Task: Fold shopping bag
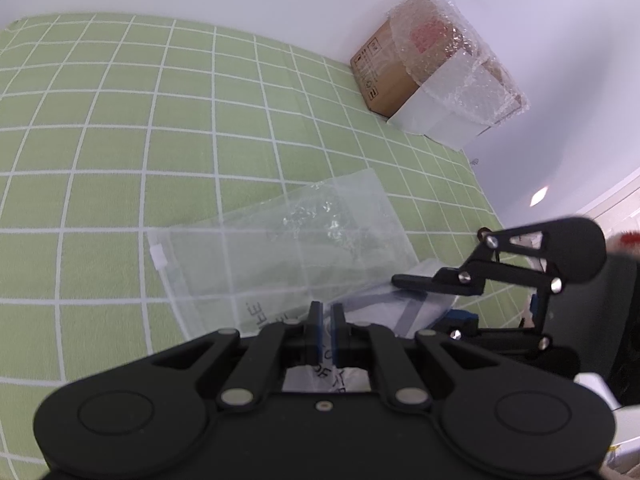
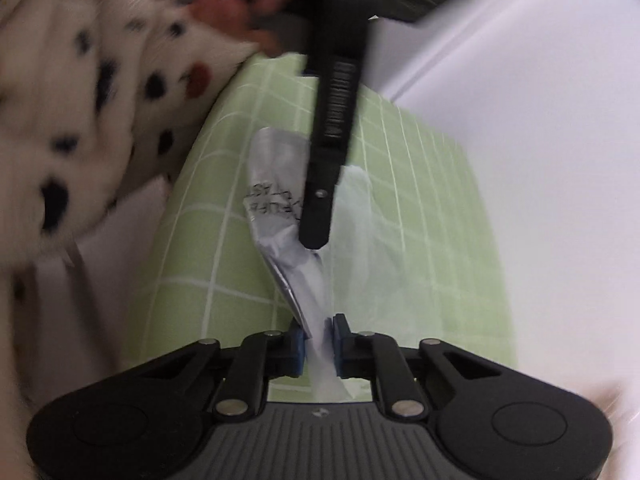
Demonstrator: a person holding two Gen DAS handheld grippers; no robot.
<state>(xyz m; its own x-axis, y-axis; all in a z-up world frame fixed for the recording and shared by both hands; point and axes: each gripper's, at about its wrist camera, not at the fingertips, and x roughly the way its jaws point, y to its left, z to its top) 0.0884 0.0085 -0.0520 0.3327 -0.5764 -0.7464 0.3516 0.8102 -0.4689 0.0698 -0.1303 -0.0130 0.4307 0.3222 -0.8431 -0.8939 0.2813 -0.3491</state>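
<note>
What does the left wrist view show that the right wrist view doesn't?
Only the left wrist view shows the bubble-wrapped cardboard box by the wall and the bag's zip-slider end spread flat. Only the right wrist view shows a spotted fleece sleeve. Both show the clear shopping bag on the green checked cloth, with the left gripper and right gripper each shut on it.

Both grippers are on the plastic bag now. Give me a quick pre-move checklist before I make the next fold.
1. Left gripper shut on the bag: ok.
2. Right gripper pinching bag plastic between its pads: ok; the view is blurred.
3. Bag lying flat on the green checked cloth: not ok; it twists and bunches between the grippers.
4. Cardboard box clear of the bag: ok.
5. Spotted sleeve clear of the bag: ok.
6. Fold line even: cannot tell.
</note>
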